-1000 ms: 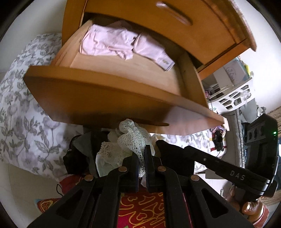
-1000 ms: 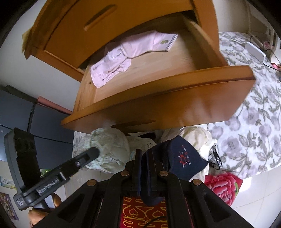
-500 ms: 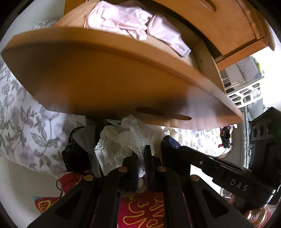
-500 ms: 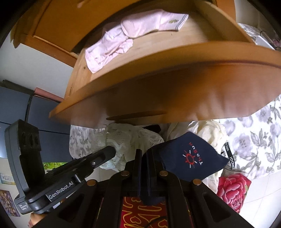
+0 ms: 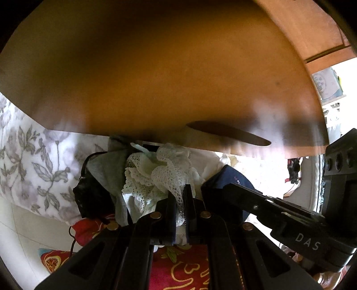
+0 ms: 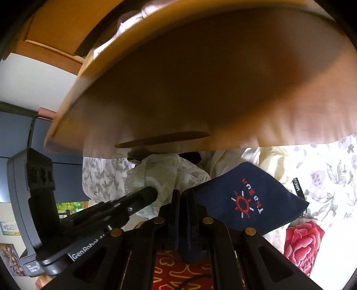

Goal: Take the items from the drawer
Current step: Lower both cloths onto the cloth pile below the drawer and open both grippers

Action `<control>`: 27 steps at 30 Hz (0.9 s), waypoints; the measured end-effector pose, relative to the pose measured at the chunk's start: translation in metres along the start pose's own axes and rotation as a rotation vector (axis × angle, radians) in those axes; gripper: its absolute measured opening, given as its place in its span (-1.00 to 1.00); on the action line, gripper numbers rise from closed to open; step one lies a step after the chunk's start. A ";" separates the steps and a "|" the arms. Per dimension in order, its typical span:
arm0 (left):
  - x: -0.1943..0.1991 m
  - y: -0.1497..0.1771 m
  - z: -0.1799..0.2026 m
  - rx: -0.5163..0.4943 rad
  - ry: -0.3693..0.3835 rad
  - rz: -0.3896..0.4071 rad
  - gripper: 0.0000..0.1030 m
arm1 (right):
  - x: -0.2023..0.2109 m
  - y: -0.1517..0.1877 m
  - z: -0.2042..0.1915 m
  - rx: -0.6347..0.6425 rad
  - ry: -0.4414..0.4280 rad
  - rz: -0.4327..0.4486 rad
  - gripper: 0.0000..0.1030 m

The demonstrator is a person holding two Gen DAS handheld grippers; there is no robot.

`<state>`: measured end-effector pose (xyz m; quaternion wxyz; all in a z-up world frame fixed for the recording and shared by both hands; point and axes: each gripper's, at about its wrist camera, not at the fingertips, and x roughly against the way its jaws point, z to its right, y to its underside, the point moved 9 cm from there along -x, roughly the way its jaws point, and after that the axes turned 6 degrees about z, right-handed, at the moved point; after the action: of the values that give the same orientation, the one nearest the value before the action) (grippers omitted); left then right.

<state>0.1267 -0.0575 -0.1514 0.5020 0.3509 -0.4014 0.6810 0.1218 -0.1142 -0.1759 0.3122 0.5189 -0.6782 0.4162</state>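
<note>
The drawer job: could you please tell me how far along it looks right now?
Partly done. Several garments already lie piled on the floral bedding below the drawer front. In hand: the left gripper pinches a white lace garment, the right gripper a navy cloth. Left: pink clothing still shows inside the drawer.

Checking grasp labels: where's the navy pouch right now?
Right wrist view: navy pouch is pinched in the right gripper, right of the white lace cloth, below the drawer front.
</note>
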 end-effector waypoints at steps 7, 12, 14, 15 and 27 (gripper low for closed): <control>-0.002 0.000 0.000 0.004 -0.006 -0.007 -0.90 | -0.001 0.000 0.001 0.004 0.014 0.007 -0.82; 0.003 0.001 0.002 -0.002 -0.011 0.000 -0.87 | 0.007 -0.003 -0.002 0.021 0.028 0.036 -0.82; 0.007 0.002 0.002 0.001 -0.010 0.005 -0.84 | 0.011 -0.003 -0.003 0.027 0.031 0.045 -0.82; 0.009 0.002 0.003 0.000 -0.011 0.009 -0.79 | 0.013 -0.003 -0.004 0.032 0.032 0.049 -0.81; 0.050 -0.001 0.012 -0.002 -0.003 0.095 -0.07 | 0.049 0.001 -0.011 0.064 0.056 0.116 -0.68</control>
<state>0.1158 -0.0478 -0.1020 0.4691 0.3318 -0.4190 0.7031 0.1080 -0.1260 -0.1286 0.2895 0.4765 -0.6847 0.4693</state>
